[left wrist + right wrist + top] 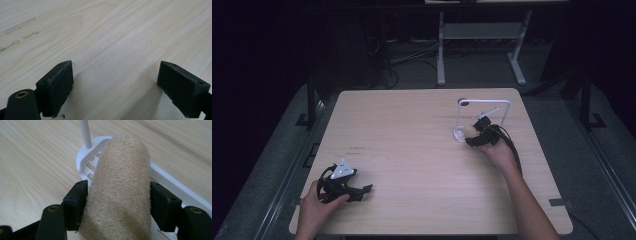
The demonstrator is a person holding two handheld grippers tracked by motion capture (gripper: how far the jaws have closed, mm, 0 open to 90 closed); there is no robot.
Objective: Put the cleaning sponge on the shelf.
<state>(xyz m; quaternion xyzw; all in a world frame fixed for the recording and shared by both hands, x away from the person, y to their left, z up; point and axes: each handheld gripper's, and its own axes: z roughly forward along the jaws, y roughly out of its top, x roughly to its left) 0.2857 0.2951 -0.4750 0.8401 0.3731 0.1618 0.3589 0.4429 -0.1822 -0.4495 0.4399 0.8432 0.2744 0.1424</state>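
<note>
Right gripper (pixel 118 202) clamps loofah sponge (pixel 120 192) over white rack (pixel 175 186) | placement pending | left gripper (pixel 115 85) open, empty, on table (pixel 112 30).

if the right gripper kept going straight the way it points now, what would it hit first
Probably the white rack: the right gripper, shut on the loofah sponge, points at its slotted base and thin post. Depth is hard to judge.
</note>
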